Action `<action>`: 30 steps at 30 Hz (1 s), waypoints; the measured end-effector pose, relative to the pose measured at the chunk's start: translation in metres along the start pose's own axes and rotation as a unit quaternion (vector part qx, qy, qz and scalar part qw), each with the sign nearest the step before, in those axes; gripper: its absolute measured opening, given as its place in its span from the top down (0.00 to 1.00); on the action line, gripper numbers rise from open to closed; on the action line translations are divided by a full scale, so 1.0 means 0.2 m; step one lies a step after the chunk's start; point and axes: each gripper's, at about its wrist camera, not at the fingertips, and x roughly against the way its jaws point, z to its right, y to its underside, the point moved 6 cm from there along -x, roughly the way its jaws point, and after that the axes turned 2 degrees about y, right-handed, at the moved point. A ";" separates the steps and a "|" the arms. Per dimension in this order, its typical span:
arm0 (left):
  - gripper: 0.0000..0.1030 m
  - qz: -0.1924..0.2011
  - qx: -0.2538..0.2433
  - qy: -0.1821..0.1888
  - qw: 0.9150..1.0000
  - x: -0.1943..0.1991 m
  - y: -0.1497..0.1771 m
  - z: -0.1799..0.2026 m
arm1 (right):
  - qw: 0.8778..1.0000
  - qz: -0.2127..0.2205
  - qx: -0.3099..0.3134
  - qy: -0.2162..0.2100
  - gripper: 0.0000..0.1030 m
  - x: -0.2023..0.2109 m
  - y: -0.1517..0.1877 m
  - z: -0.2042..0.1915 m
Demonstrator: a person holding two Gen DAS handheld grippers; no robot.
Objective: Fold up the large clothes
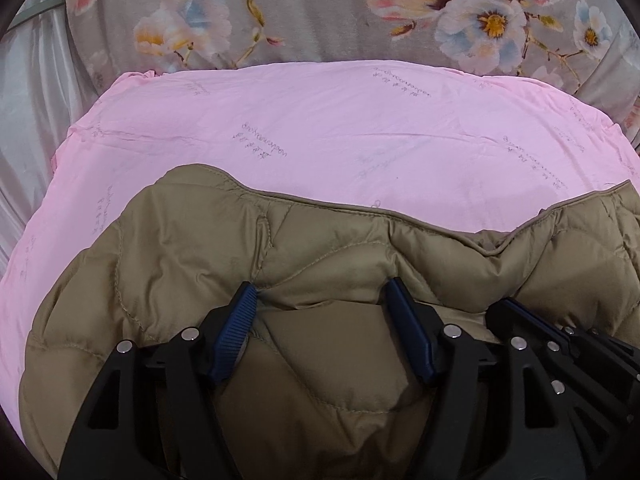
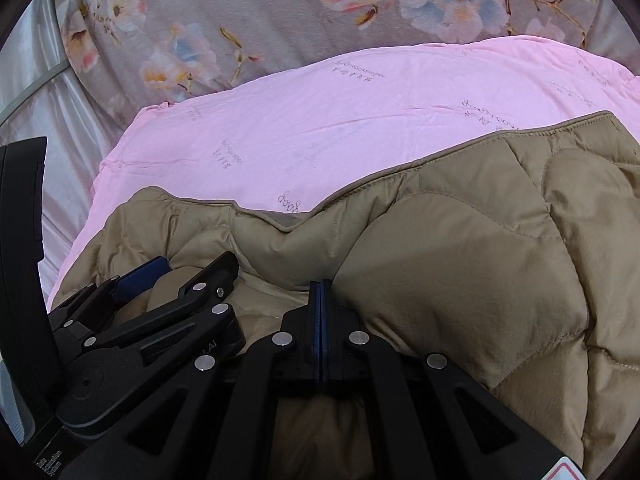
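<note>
In the left wrist view, the left gripper (image 1: 320,292) is seen spread wide, its 2 blue pads (image 1: 236,332) flanking a bulge of the tan quilted jacket (image 1: 180,260). The jacket's piped edge is laid across a pink sheet (image 1: 320,128), with open pink surface beyond. In the right wrist view, the right gripper (image 2: 320,286) is seen fully closed against the jacket; whether any fabric is pinched cannot be told.

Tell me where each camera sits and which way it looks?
Left wrist: sits on the left gripper, looking down along its open fingers at the tan quilted jacket.
Right wrist: sits on the right gripper, shut, looking down at the jacket; the left gripper shows beside it.
Both share: jacket, pink sheet, flowered bedding.
</note>
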 end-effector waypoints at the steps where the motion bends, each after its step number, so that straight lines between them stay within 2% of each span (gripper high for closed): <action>1: 0.37 -0.001 0.000 0.000 1.000 0.00 0.00 0.00 | 1.000 0.001 0.000 0.000 1.00 0.00 0.00 0.00; 4: 0.36 -0.002 -0.001 0.003 1.000 0.01 -0.01 0.01 | 1.000 0.003 0.001 0.003 1.00 0.02 -0.01 0.00; 6: 0.36 -0.004 0.001 0.013 1.000 0.05 0.00 0.00 | 0.999 0.014 0.009 0.031 1.00 0.10 -0.02 -0.01; 11: 0.36 0.005 0.017 0.047 0.999 0.28 0.07 -0.05 | 0.996 0.045 0.024 0.069 1.00 0.36 0.02 0.01; 17: 0.36 0.013 -0.002 0.041 0.999 0.46 0.26 -0.07 | 0.992 0.043 0.054 0.103 0.99 0.49 0.20 0.06; 21: 0.36 0.014 -0.005 0.036 0.999 0.47 0.37 -0.07 | 0.988 0.045 0.085 0.124 0.99 0.50 0.30 0.04; 27: 0.35 0.039 -0.016 0.007 0.999 0.47 0.43 -0.05 | 0.981 0.060 0.111 0.150 0.99 0.49 0.36 0.02; 30: 0.35 0.046 -0.019 -0.003 0.999 0.46 0.44 -0.04 | 0.982 0.056 0.109 0.145 0.98 0.48 0.36 0.04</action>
